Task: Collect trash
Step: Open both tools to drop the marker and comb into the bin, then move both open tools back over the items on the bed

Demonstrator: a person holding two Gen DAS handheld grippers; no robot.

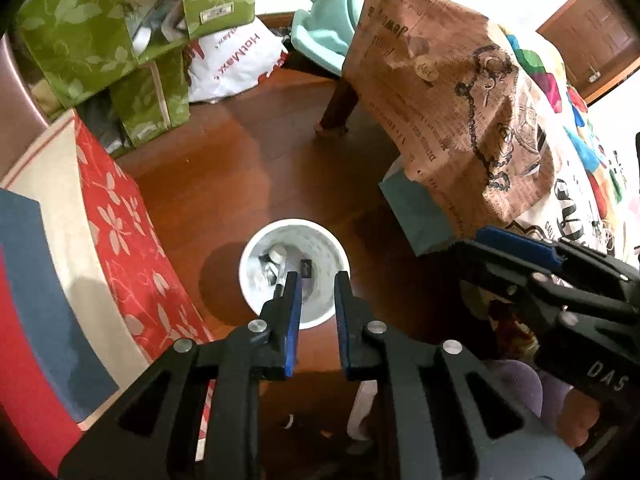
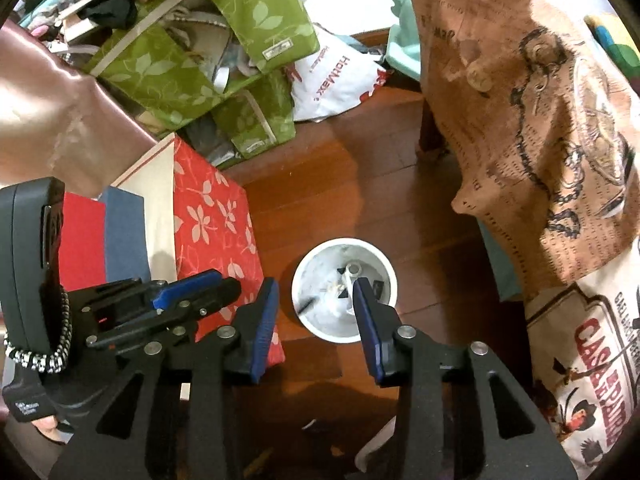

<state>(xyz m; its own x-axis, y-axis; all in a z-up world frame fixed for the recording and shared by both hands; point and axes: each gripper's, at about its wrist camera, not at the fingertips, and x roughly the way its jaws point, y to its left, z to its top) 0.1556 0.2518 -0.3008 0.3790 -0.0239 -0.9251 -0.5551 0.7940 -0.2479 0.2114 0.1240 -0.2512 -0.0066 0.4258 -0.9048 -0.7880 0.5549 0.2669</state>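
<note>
A white trash bin (image 1: 326,256) stands on the wooden floor, seen from above. It holds several bits of trash (image 1: 276,262), white and dark. It also shows in the right wrist view (image 2: 384,276) with its trash (image 2: 340,292). My left gripper (image 1: 318,280) hangs over the bin, open with a narrow gap and empty. My right gripper (image 2: 316,286) is above the bin's left side, open wide and empty. The right gripper's body (image 1: 560,280) shows at the right of the left wrist view. The left gripper's body (image 2: 160,308) shows at the left of the right wrist view.
A red floral box (image 1: 120,224) stands left of the bin. Green fabric boxes (image 1: 100,40) and a white plastic bag (image 1: 236,64) lie at the back. A table under a brown printed cloth (image 1: 460,100) is to the right. Small scraps (image 1: 288,422) lie on the floor near me.
</note>
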